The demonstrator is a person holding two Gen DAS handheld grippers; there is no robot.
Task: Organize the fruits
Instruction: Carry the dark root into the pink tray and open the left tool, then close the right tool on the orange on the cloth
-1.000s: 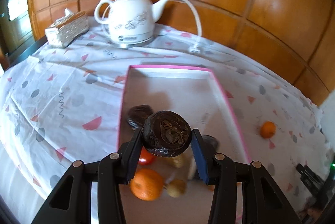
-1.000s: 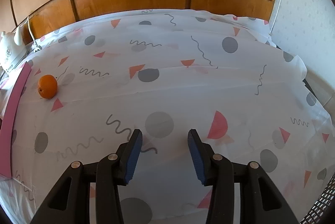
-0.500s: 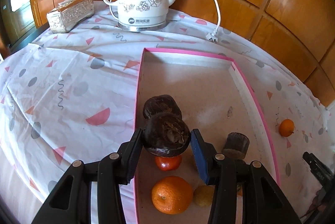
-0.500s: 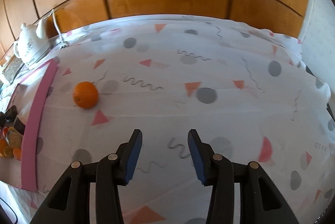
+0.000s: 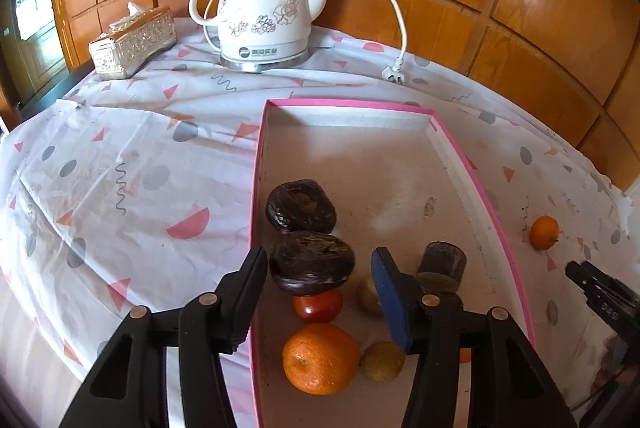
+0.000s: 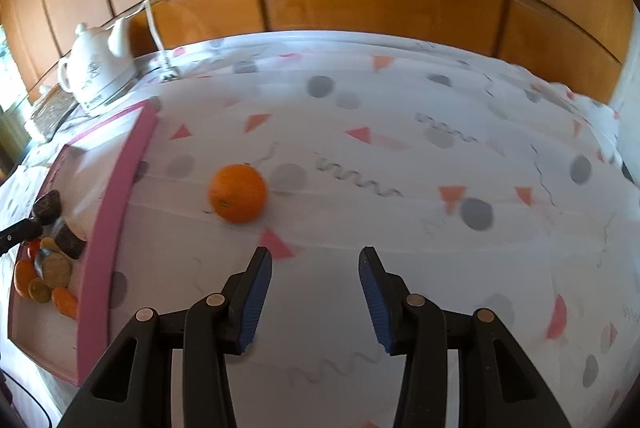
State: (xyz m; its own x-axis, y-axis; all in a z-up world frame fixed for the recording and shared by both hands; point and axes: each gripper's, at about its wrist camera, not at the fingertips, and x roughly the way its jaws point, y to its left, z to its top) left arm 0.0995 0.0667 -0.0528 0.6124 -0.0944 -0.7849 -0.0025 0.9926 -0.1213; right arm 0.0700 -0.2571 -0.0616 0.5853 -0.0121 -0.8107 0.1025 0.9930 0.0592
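My left gripper [image 5: 318,282] is open over the near left part of the pink-rimmed tray [image 5: 478,184]. A dark brown fruit [image 5: 312,264] lies between its fingers, free of both pads, on top of a red fruit [image 5: 319,305]. A second dark fruit [image 5: 300,206] lies just beyond. An orange [image 5: 320,358], two yellowish fruits and a dark cylindrical piece [image 5: 442,262] lie near them. A small orange [image 6: 238,192] sits alone on the cloth to the right of the tray; it also shows in the left wrist view [image 5: 544,232]. My right gripper [image 6: 314,282] is open and empty, just short of that orange.
A white electric kettle [image 5: 262,24] with a cord and plug [image 5: 394,74] stands at the back by the wooden wall. A tissue box [image 5: 132,42] is at the back left. The patterned tablecloth [image 6: 400,168] covers the table. The tray's pink side [image 6: 116,224] lies left of the right gripper.
My left gripper has opened and let go of the dark fruit, which now rests in the tray. My right gripper has swung left and closer to the loose orange.
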